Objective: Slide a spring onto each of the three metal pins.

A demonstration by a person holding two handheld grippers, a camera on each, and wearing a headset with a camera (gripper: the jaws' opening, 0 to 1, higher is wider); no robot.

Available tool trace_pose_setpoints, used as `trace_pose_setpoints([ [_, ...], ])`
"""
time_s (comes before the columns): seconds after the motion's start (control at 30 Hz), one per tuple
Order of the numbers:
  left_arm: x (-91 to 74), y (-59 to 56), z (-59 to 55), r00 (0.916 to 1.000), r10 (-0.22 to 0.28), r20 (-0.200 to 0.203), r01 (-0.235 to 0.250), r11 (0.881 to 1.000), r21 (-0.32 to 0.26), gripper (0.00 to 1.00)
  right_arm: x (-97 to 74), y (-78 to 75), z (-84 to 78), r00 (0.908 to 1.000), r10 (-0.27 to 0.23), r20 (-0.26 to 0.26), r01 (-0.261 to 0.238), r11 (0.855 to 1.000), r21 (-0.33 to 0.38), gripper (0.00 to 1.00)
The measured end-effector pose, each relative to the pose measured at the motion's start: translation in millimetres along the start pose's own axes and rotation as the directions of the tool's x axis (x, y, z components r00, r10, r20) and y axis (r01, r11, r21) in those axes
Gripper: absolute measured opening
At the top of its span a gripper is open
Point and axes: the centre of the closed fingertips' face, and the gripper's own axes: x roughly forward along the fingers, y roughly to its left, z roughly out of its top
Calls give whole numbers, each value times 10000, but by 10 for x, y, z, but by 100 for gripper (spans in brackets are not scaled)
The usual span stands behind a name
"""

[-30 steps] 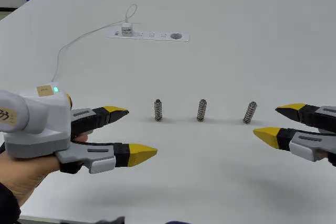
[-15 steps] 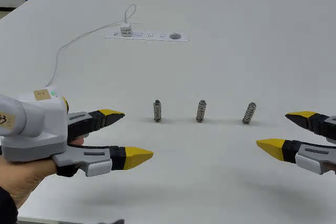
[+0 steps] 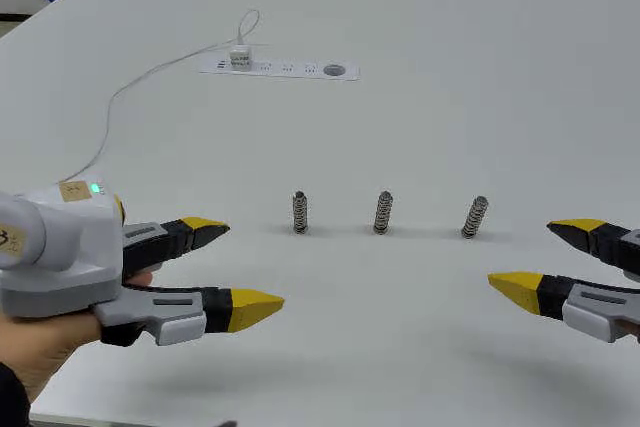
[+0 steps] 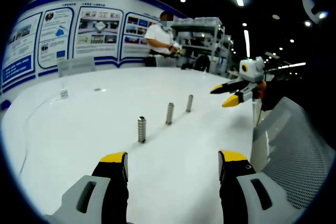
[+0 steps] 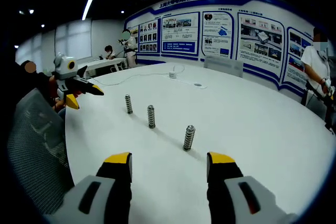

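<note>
Jaws apart, level: left gripper (image 3: 252,265), right gripper (image 3: 522,253) flank spring-covered pins (image 3: 384,211).

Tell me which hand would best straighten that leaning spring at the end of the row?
Probably the right gripper: its open jaws are close beside the leaning spring and point toward it, while the left gripper is beyond the row's opposite end.

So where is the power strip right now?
In the head view the power strip lies on the table, beyond the three springs, left of centre.
</note>
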Motion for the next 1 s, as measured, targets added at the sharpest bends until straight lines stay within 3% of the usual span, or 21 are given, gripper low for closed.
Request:
trace_pose_setpoints([
  [1.0,50,17,-44,10000,-49,-63,48,9999,-151,71,66,24,-39,9999,-146,3,145,9994,314,58],
])
